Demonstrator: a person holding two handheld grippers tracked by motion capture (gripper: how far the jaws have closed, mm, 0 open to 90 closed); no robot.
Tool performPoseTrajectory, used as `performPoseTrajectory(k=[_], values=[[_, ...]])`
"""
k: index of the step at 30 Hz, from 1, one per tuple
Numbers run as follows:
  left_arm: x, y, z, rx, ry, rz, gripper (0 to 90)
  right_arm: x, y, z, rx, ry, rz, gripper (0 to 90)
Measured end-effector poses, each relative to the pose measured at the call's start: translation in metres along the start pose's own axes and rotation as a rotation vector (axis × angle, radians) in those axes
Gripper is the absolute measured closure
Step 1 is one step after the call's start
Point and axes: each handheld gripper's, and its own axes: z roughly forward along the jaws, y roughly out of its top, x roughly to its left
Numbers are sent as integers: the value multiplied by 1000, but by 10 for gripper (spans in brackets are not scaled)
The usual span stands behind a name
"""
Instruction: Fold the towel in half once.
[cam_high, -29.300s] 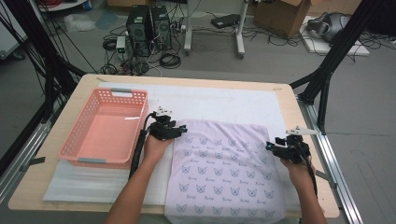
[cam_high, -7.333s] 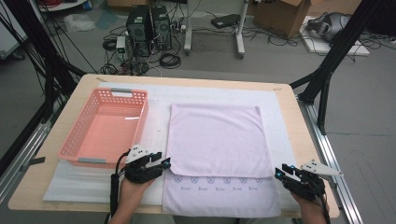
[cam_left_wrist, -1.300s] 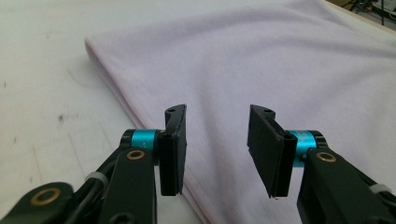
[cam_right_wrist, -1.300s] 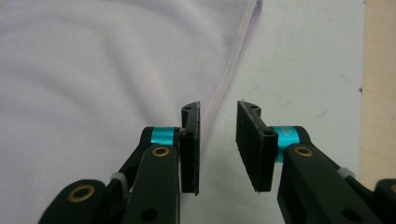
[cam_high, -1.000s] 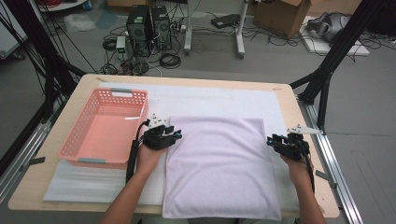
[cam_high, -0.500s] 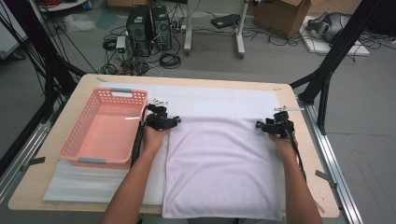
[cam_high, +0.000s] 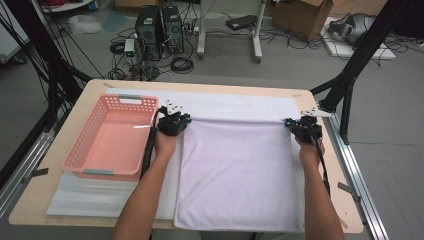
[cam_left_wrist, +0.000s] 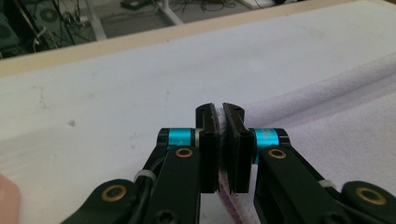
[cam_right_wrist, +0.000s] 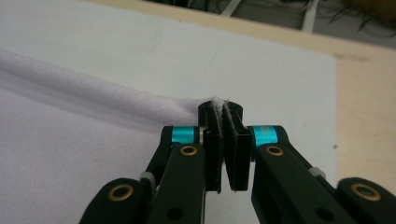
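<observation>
I see a pale lilac towel (cam_high: 239, 175) lying flat on the bench, folded over, plain side up. Its far edge forms a soft rolled fold, both far corners lifted slightly and pinched.

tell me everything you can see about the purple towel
The towel is pale lilac, soft and fleecy looking, folded into a plain rectangle lying flat on the white mat. Its near edge reaches the table's front edge. Its far edge forms a rolled fold. The left gripper pinches the far left corner and the right gripper the far right corner, cloth showing between the shut jaws.
</observation>
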Motion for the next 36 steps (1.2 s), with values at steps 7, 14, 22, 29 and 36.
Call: performPoseTrajectory(k=[7,14,22,29,36], values=[[4,-6,4,28,-65,-120,608,0,-3,2,33,-42,62,618],[4,-4,-4,13,-170,-160,428,-12,3,-21,26,20,118,495],[-17,-1,-29,-23,-283,-133,172,-5,-9,-59,78,121,102,270],[-30,-5,-58,-68,-320,-79,175,8,-30,-97,17,193,0,173],[-33,-13,-65,-83,-332,-86,187,10,-40,-105,-2,182,-18,169]])
